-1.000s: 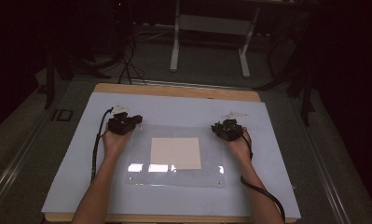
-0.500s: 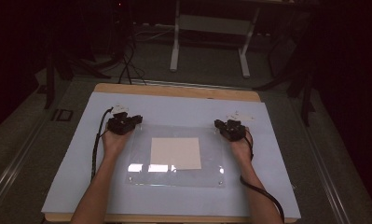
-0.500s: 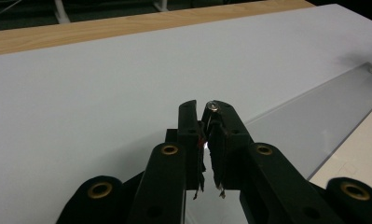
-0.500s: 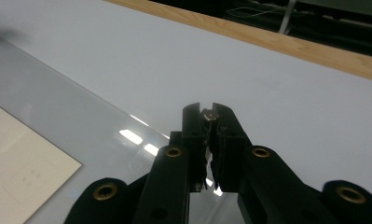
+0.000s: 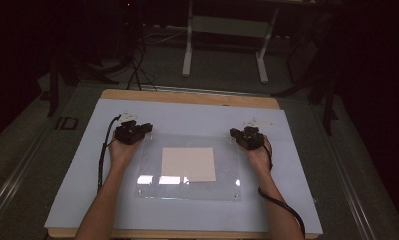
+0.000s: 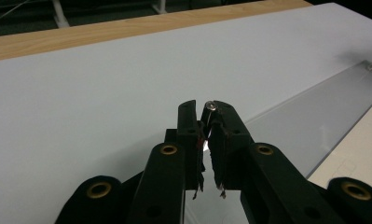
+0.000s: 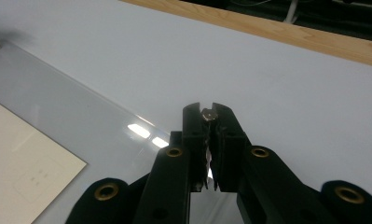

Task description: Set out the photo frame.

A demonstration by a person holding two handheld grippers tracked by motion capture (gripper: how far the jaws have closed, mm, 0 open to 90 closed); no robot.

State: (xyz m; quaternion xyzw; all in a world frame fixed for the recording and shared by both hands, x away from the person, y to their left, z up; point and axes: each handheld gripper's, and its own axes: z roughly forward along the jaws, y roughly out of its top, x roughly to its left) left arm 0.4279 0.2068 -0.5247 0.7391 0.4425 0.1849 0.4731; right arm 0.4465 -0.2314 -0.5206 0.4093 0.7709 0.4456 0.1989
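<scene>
I see the clear rectangular acrylic sheet (image 5: 189, 167) lying flat on the pale blue mat (image 5: 187, 117) that covers the wooden surface (image 5: 187, 96). Under the sheet, near its middle, lies a cream square paper (image 5: 188, 164).

My left claw (image 5: 146, 129) is at the far left corner of the sheet. In the left gripper view this claw (image 6: 206, 108) has its 2 jaws almost together, and a small silver metal screw (image 6: 211, 105) sits between the tips, so the claw is closed on this screw at the corner. The edge of the sheet runs away to the right from the jaws, and a corner of the cream paper (image 6: 356, 154) is at the right side of that view.

My right claw (image 5: 233, 132) is at the far right corner of the same sheet. In the right gripper view the jaws of this claw (image 7: 208, 111) have just been closing, and now they stand nearly together with a second small silver screw (image 7: 208, 113) between the tips. The pads press on it from the 2 sides. The sheet stretches to the left from there, with the cream paper (image 7: 20, 172) at the lower left.

The 2 claws are well apart, 1 at each far corner. The 2 near corners of the sheet each carry a small fastener (image 5: 142, 191), far from both claws.
</scene>
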